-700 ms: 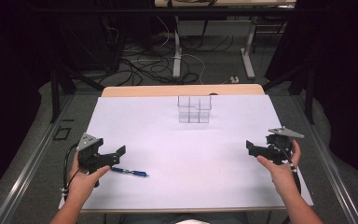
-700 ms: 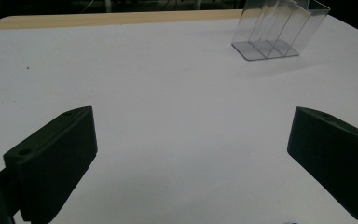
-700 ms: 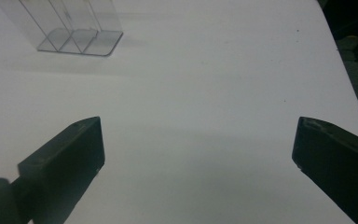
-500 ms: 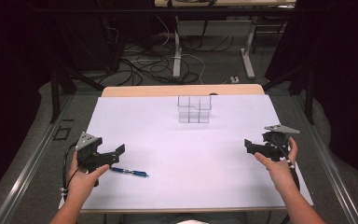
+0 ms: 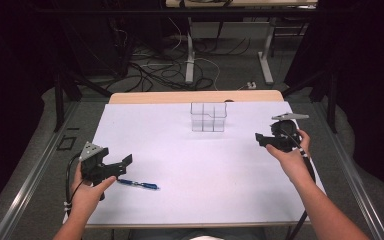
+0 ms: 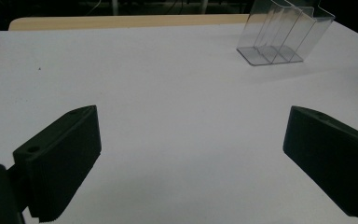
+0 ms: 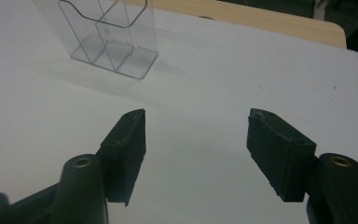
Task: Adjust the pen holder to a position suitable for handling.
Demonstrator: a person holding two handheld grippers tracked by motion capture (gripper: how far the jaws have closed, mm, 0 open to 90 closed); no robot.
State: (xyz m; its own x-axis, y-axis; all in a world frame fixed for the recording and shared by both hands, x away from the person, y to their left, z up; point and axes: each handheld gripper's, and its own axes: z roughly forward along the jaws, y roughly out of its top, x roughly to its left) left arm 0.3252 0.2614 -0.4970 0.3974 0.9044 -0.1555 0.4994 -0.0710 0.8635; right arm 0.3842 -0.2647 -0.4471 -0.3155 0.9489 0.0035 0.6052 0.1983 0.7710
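- While you hold both tools above the white table [image 5: 190,170] in the high view, your left gripper [image 5: 111,167] sits at 8 o'clock with the blue pen [image 5: 137,184] just beside it; your right gripper [image 5: 266,140] is at 3 o'clock; the clear organizer [image 5: 208,117] stands at 12.
- Left gripper view: jaws spread wide, nothing between them, organizer [image 6: 282,33] at 1 o'clock.
- Right gripper view: jaws parted, empty, organizer [image 7: 109,37] at 11 o'clock.

The left gripper [image 5: 122,162] covers one end of the blue pen [image 5: 139,184] in the high view.
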